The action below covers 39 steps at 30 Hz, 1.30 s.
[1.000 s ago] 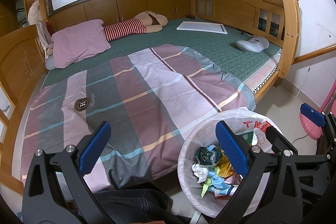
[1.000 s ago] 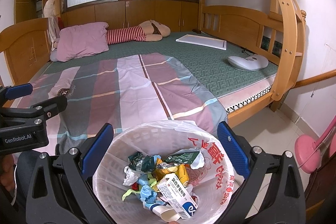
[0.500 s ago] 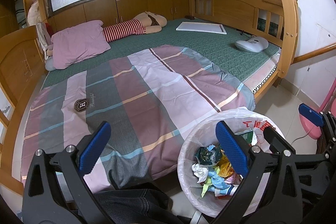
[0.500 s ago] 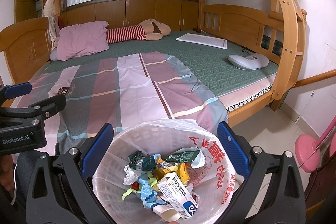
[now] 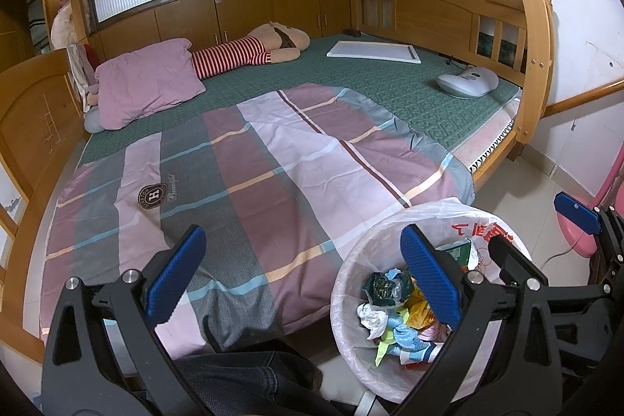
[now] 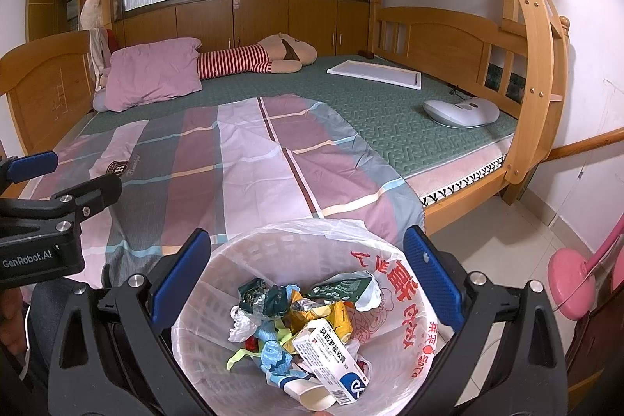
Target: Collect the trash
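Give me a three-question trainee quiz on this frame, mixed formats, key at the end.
1. True or false: the right gripper is open with nothing between its fingers.
2. Multiple choice: the white medicine box lies (A) on the striped quilt, (B) inside the trash bin, (C) on the floor tiles.
3. Short answer: what lines the trash bin?

Key
1. True. Both it and the left gripper are open and empty.
2. B. It rests on top of the crumpled wrappers in the bin.
3. A thin white plastic bag with red print, folded over the rim.
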Each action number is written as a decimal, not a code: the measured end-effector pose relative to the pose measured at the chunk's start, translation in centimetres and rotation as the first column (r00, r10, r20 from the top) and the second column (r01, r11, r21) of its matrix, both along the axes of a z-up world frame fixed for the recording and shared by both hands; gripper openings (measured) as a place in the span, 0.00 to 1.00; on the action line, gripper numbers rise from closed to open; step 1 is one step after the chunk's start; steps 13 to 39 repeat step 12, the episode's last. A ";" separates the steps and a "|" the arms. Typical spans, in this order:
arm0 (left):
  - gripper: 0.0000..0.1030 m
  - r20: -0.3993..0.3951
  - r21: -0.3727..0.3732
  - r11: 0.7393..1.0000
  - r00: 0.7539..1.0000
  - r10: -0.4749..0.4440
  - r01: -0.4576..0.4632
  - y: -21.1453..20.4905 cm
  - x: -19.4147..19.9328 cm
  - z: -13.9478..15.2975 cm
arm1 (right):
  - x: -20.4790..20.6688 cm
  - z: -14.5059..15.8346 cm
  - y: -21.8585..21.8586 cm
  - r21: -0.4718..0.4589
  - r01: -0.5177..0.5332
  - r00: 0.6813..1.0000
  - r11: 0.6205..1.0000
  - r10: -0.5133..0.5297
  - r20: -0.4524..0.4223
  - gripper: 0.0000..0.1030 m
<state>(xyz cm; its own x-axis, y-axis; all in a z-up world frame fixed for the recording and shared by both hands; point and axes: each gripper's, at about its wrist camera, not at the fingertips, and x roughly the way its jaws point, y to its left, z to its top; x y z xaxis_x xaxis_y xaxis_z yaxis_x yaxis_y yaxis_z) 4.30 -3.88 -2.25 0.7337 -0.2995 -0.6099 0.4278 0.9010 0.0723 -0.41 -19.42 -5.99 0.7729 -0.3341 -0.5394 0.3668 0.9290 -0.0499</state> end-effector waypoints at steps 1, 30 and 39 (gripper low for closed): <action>0.96 0.000 0.000 1.000 1.000 -0.001 0.001 0.0 0.0 0.0 | 0.0 0.0 0.0 0.000 0.000 1.000 1.000 0.000 0.000 0.94; 0.96 -0.016 0.004 1.000 1.000 0.006 -0.006 0.3 0.3 0.0 | 0.0 -0.2 -0.1 0.002 0.001 1.000 1.000 -0.001 -0.003 0.94; 0.96 -0.016 0.004 1.000 1.000 0.006 -0.006 0.3 0.3 0.0 | 0.0 -0.2 -0.1 0.002 0.001 1.000 1.000 -0.001 -0.003 0.94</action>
